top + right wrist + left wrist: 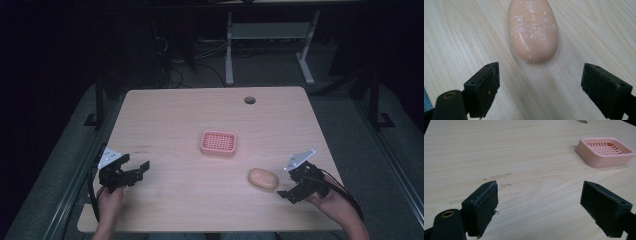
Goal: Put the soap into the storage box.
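Note:
An oval peach-coloured soap bar (263, 178) lies on the wooden table, right of centre near the front. In the right gripper view the soap bar (532, 28) sits just ahead of the open jaws, lengthwise, not touched. My right gripper (287, 192) is open, just right of the bar. A pink slotted soap dish (218, 143) rests at the table's middle; the same soap dish (605, 151) appears at upper right in the left gripper view. My left gripper (141, 167) is open over bare wood at the front left, with nothing between its pads.
The table (170, 115) has a round cable hole (249, 100) near its far edge. Beyond it stand white desk legs (229, 55) and cables on a dark floor. A metal rail (70, 190) runs along the table's left side.

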